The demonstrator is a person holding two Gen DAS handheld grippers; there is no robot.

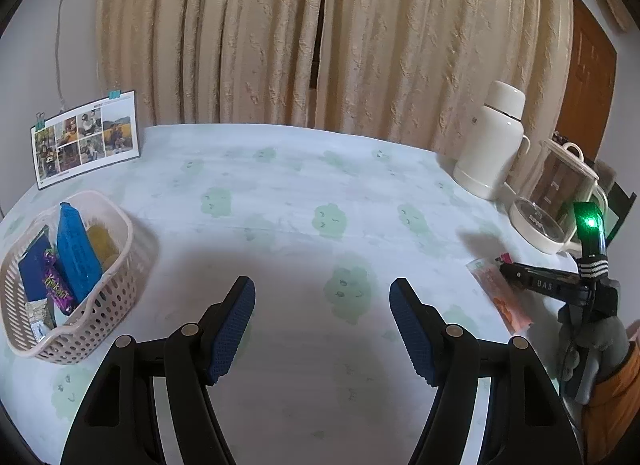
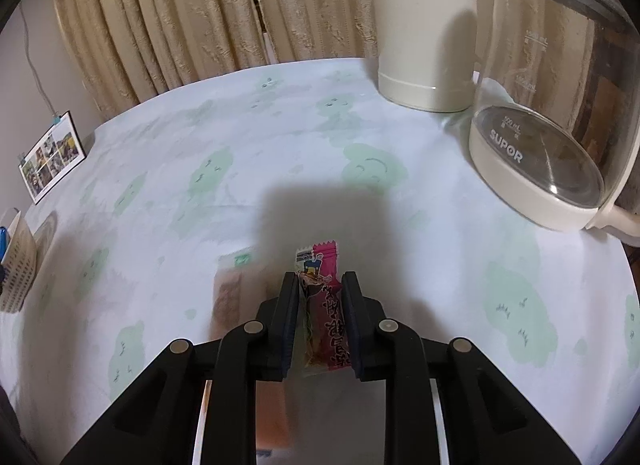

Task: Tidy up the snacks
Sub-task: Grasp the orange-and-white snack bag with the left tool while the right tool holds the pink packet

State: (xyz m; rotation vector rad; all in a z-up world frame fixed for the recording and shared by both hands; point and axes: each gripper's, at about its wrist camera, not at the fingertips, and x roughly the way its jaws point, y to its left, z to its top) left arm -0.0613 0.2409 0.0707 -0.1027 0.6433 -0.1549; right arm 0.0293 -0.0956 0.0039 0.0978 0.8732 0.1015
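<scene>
The right gripper (image 2: 320,285) pinches a pink snack packet (image 2: 322,317) between its pads, lifted above the table (image 2: 280,153), with a second, blurred orange packet (image 1: 500,293) lying on the cloth just beside it. A gloved hand (image 1: 592,337) holds that tool level, fingers pointing toward the table's middle (an orange sleeve shows at the wrist). The left gripper (image 1: 322,321) hovers low and spread wide, holding nothing. The basket (image 1: 116,281) of snacks sits at the left, well apart.

Beige pleated curtains (image 1: 320,37) hang behind a table (image 1: 288,193) covered in green-patterned cloth, beside a brown wooden door (image 1: 588,81).
</scene>
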